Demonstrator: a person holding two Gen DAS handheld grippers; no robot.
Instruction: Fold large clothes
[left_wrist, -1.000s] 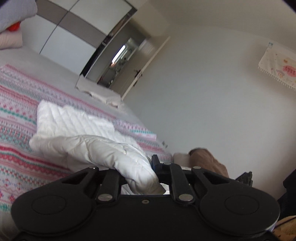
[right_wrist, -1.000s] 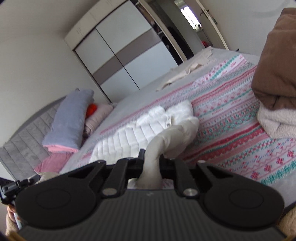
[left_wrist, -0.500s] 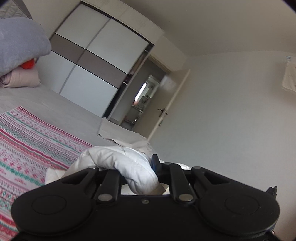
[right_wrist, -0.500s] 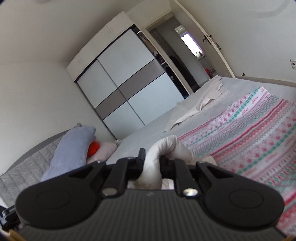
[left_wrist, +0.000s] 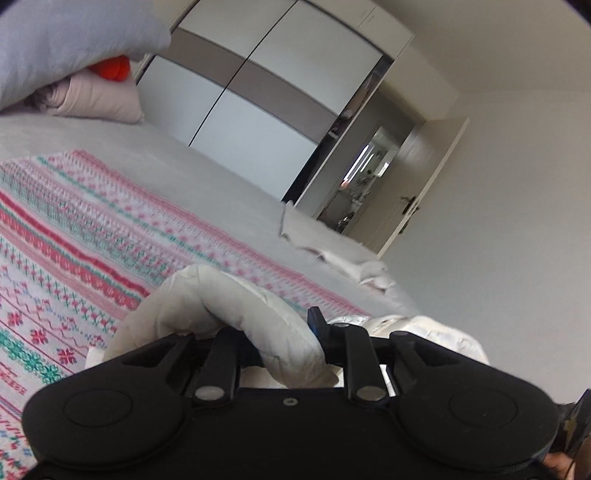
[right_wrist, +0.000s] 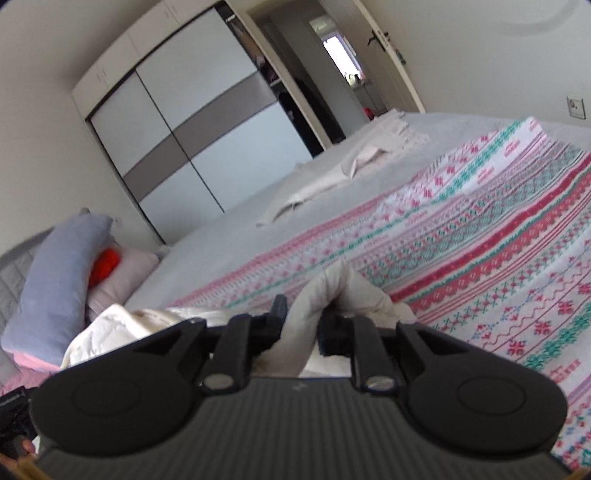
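A white quilted puffer jacket is held by both grippers above the bed. In the left wrist view my left gripper is shut on a padded roll of the jacket; more of the jacket hangs to the right behind the gripper. In the right wrist view my right gripper is shut on another fold of the jacket; the rest of it bunches to the left. Most of the jacket is hidden below the gripper bodies.
The bed carries a red, green and white patterned blanket over a grey sheet. A beige cloth lies near the far edge. Pillows are stacked at the headboard. A sliding wardrobe and open door stand behind.
Both grippers lifted the jacket off the blanket and swung it; the views tipped up toward the wardrobe, then lowered again toward the bed. Both grips stay shut.
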